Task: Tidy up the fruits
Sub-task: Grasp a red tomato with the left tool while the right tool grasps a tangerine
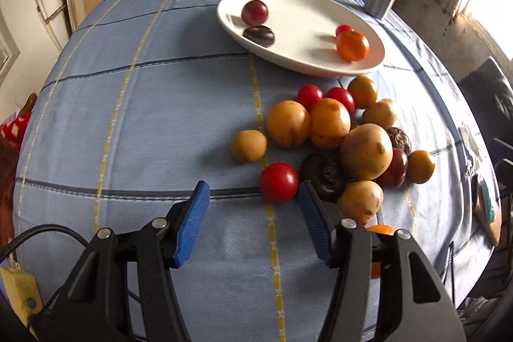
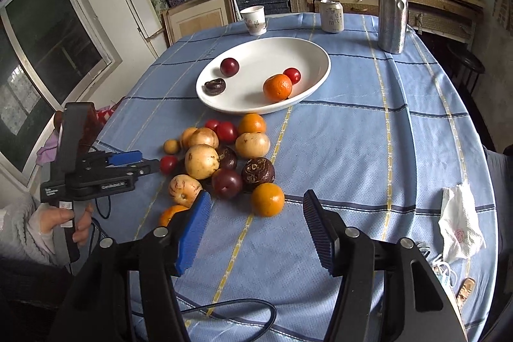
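Fruit pile (image 2: 221,162) beside clear cloth (image 2: 352,149)

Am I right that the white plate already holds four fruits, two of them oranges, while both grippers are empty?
Nearly. The white plate does hold four fruits, but only one is an orange; the others are two red fruits and a dark one. The right wrist view shows this. The left gripper and right gripper are indeed empty.

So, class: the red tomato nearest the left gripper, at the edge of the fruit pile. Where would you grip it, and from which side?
Grip the red tomato across its round middle, coming from above and from the bare cloth side. It is smooth and round, so pads should sit at its widest part. A dark wrinkled fruit crowds its other side, leaving one pad little room. The left gripper is open, probably wide enough.
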{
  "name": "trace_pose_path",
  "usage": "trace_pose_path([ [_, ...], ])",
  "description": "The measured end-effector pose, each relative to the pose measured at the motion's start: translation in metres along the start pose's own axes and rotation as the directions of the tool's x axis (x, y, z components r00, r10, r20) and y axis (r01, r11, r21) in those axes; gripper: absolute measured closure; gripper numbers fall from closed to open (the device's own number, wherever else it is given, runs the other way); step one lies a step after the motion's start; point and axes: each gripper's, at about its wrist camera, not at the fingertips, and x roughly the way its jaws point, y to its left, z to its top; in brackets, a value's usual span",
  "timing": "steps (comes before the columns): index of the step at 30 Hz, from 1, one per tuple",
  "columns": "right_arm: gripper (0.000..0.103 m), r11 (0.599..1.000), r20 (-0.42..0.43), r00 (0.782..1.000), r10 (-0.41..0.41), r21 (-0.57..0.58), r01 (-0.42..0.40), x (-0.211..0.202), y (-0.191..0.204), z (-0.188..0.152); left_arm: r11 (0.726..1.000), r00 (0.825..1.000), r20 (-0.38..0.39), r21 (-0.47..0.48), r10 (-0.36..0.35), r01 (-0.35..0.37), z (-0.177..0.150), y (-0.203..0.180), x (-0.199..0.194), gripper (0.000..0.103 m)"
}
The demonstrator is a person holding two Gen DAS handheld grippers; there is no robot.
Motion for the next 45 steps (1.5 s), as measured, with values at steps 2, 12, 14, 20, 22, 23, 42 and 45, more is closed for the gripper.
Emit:
trace_pose_path([
  [2, 0.041, 1.0, 0.0, 1.0, -0.007, 0.002, 0.007, -0.003, -0.001, -0.002, 1.0, 1.0, -0.01, 0.002, -0.002, 0.002, 0.001, -0.002, 0.006, 0.046],
  [12, 0.038, 0.999, -0.009, 0.999, -0.04, 0.034, 0.041, -0.015, -0.009, -0.015, 0.997, 0.997, 0.004, -0.038, -0.074, 0.074, 0.005, 0.0, 0.021, 0.067],
  [14, 0.038, 0.999, -0.009, 0.999, -0.037, 0.034, 0.038, -0.015, -0.008, -0.015, 0.994, 0.995, 0.005, -0.034, -0.102, 0.102, 0.003, -0.002, 0.019, 0.074],
  [20, 0.038, 0.999, -0.052, 0.998, 0.025, -0.019, -0.026, 0.001, 0.013, -0.014, 0.995, 0.996, 0.016, -0.022, -0.093, 0.093, -0.006, 0.0, 0.009, 0.075],
  [22, 0.038, 0.996, -0.093, 0.994, 0.06, -0.058, -0.065, 0.015, 0.028, -0.014, 0.997, 0.996, 0.026, -0.02, -0.08, 0.081, -0.011, 0.004, -0.001, 0.075],
  [23, 0.038, 0.993, -0.116, 0.991, 0.073, -0.079, -0.083, 0.023, 0.036, -0.015, 0.997, 0.997, 0.031, -0.023, -0.073, 0.074, -0.012, 0.007, -0.006, 0.075],
  [42, 0.056, 0.958, -0.27, 0.954, 0.13, -0.212, -0.191, 0.106, 0.092, -0.033, 0.99, 0.998, 0.047, -0.142, 0.028, -0.021, -0.046, 0.064, -0.056, 0.075],
  [45, 0.056, 0.96, -0.267, 0.953, 0.144, -0.196, -0.2, 0.099, 0.083, -0.034, 0.99, 0.999, 0.048, -0.141, 0.022, -0.015, -0.042, 0.059, -0.053, 0.075],
])
